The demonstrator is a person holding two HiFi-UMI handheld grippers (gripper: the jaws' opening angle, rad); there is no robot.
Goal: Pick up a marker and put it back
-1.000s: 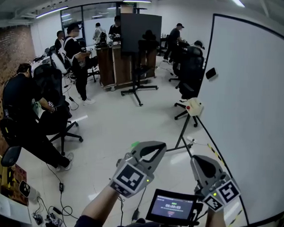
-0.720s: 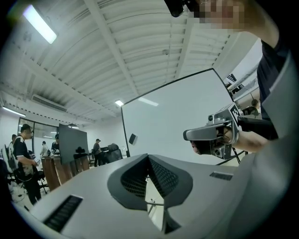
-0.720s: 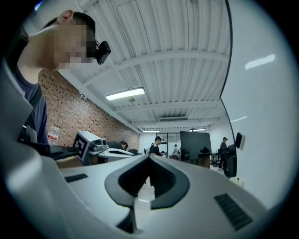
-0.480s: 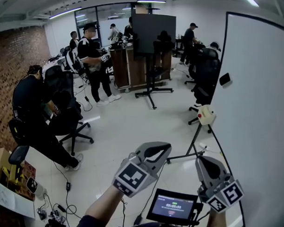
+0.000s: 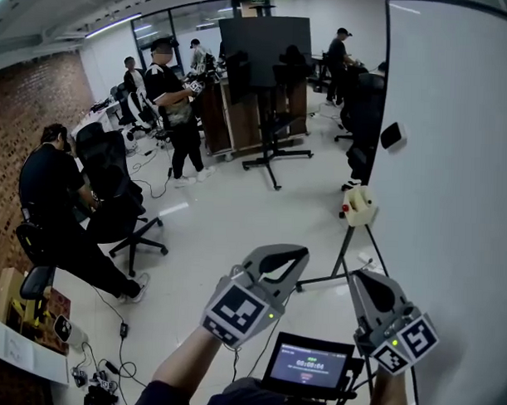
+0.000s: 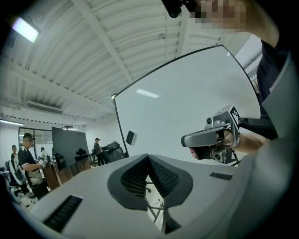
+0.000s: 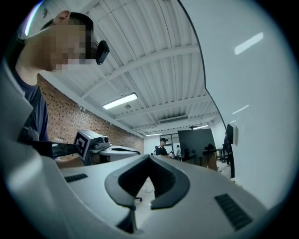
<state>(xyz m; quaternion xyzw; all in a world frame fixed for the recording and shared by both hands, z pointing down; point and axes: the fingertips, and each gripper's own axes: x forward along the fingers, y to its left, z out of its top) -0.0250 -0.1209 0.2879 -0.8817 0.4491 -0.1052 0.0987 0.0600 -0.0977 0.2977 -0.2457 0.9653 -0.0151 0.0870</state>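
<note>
Two in hand: the left gripper (image 5: pixel 296 257) and right gripper (image 5: pixel 360 280), both closed on nothing, face one whiteboard (image 5: pixel 454 163) looming larger than a second earlier; the marker is out of sight.

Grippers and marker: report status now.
Left gripper shut, empty. Right gripper shut, empty. No marker in view. Tripod stands by whiteboard.

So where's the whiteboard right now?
On the head view's right, the whiteboard stands beyond the right gripper, with a small dark block near its left edge.
</note>
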